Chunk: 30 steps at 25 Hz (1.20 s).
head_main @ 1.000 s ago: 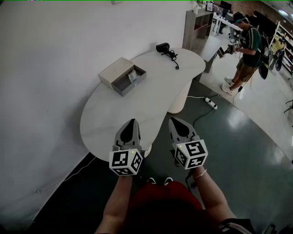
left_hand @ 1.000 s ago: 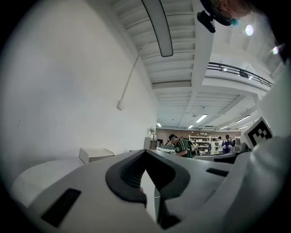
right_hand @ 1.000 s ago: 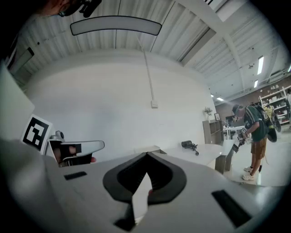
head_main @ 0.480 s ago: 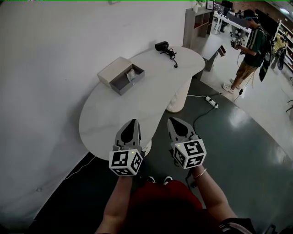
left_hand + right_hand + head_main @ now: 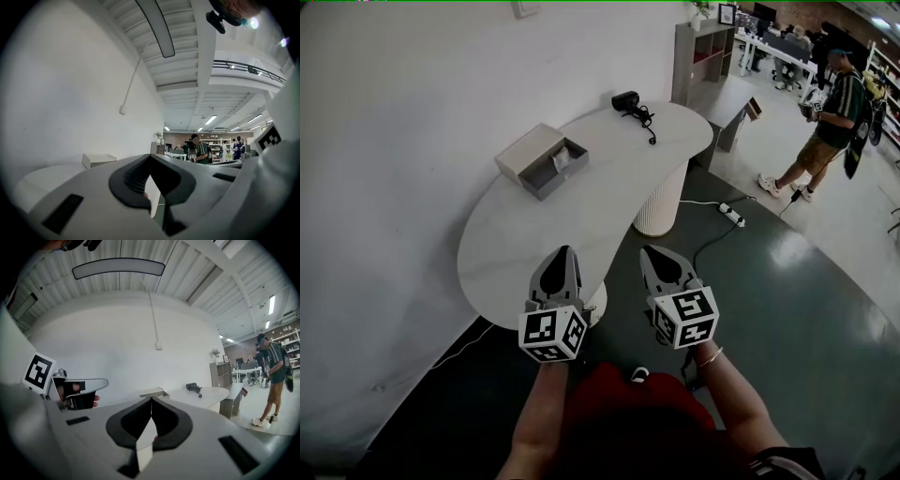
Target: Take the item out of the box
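We see both tools held low in front of the person, at the near end of a white oblong table [image 5: 511,248], neither touching anything. The left gripper [image 5: 562,251] has its jaws pressed together with nothing between them; its own view shows the tips meeting [image 5: 150,157]. The right gripper [image 5: 648,251] is the same, jaws closed tip to tip [image 5: 151,399] and empty. It sits just beside the left one, and the two point roughly the same way, toward the far end of the table. The box [image 5: 539,159] lies well away from both grippers, on the far left part of the table near the white wall. It is a beige sleeve with a grey tray [image 5: 546,173] slid out toward the table's middle. The item [image 5: 561,159] is a small pale crumpled thing lying inside that tray; we cannot tell what it is. From the right gripper view the box [image 5: 152,392] shows just over the closed jaws, and the left gripper [image 5: 79,392] shows off to the side with fingers wrapped on it. The left gripper view catches the box [image 5: 98,160] low at the left. At the table's far end lies a black device with a cable [image 5: 628,100]. A power strip [image 5: 731,214] lies on the dark floor past the table's ribbed pedestal [image 5: 661,202]. Another person [image 5: 834,122] stands well off at the right.
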Motion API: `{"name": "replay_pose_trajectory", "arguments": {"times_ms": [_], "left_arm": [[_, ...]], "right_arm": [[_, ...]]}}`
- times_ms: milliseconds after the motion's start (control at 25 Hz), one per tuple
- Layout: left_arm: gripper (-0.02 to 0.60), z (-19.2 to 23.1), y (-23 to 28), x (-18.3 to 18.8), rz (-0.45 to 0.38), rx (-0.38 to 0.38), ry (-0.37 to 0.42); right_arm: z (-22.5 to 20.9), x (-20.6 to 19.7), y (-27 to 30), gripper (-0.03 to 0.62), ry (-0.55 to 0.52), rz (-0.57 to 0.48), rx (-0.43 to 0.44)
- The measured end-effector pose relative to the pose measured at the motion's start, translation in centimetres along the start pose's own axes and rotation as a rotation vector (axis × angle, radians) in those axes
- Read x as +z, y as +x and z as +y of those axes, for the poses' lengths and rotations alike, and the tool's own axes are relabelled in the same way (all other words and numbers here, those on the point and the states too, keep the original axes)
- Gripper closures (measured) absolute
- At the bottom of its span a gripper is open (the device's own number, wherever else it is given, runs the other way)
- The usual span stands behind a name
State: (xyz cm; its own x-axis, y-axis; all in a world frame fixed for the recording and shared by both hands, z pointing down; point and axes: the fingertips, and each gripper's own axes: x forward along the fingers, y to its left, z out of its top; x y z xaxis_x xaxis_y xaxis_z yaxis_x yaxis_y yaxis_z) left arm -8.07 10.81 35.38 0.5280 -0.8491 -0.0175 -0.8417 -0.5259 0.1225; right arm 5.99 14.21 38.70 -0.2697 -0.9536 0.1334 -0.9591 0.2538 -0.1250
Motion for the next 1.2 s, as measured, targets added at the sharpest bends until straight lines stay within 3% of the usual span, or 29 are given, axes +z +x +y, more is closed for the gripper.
{"name": "replay_pose_trajectory", "arguments": {"times_ms": [520,1200], "left_arm": [[0.56,1.7,2.2,0.2,0.004,0.045,0.023],[0.56,7.8,13.6,0.0,0.055,0.025,0.047]], "right_arm": [[-1.9,-0.5,2.8,0.579,0.026,0.01,0.002],[-4.7,2.0,14.2,0.579,0.015,0.022,-0.01]]}}
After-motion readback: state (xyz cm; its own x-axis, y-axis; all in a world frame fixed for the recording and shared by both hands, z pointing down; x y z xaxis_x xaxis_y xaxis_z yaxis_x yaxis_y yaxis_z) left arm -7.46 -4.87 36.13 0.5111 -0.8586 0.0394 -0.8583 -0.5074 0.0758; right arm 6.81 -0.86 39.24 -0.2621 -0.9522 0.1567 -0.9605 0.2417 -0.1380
